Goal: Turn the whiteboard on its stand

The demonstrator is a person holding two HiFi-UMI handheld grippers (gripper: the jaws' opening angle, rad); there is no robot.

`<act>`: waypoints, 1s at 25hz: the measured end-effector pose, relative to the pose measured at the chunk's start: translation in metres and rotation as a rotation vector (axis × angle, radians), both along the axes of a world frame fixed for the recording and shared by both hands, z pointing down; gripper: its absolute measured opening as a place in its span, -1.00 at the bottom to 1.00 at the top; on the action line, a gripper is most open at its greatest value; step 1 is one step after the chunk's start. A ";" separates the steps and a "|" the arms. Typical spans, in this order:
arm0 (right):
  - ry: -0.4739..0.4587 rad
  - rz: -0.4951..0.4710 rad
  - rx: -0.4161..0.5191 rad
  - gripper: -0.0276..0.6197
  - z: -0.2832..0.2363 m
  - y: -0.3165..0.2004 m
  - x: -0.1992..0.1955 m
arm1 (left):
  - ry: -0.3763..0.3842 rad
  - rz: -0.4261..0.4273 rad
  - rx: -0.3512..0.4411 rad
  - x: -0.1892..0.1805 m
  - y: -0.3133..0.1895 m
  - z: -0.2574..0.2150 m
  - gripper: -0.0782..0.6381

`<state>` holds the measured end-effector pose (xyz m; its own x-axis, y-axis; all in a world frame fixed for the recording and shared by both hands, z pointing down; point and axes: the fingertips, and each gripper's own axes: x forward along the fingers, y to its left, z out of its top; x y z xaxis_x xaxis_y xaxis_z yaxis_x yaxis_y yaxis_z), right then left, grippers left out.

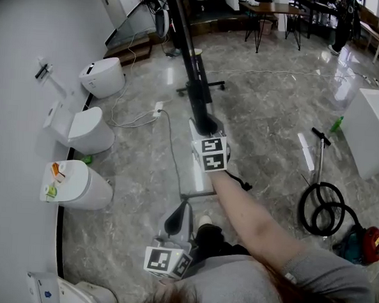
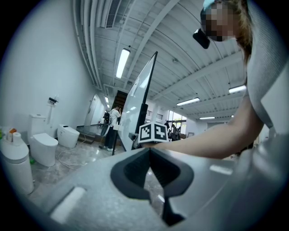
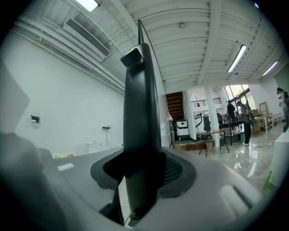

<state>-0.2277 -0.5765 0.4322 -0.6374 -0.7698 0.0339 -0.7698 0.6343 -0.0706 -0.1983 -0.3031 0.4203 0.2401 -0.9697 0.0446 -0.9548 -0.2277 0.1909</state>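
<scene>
Whiteboard (image 1: 190, 59) edge-on (far end cut off)

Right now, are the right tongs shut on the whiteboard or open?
Shut: the right tongs clamp the dark edge of the whiteboard, which fills the gap between them.

The black feet of the whiteboard stand (image 1: 206, 86) are planted on a polished grey marble floor (image 1: 269, 101). White toilets (image 1: 88, 132) are set along the left wall, a white power strip (image 1: 158, 108) is laid nearby, and a coiled black hose (image 1: 323, 213) is laid at the right.
</scene>
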 end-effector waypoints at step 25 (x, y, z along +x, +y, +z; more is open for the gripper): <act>-0.001 -0.014 0.004 -0.41 -0.001 0.035 0.017 | 0.006 0.018 0.002 0.017 0.025 0.001 -0.79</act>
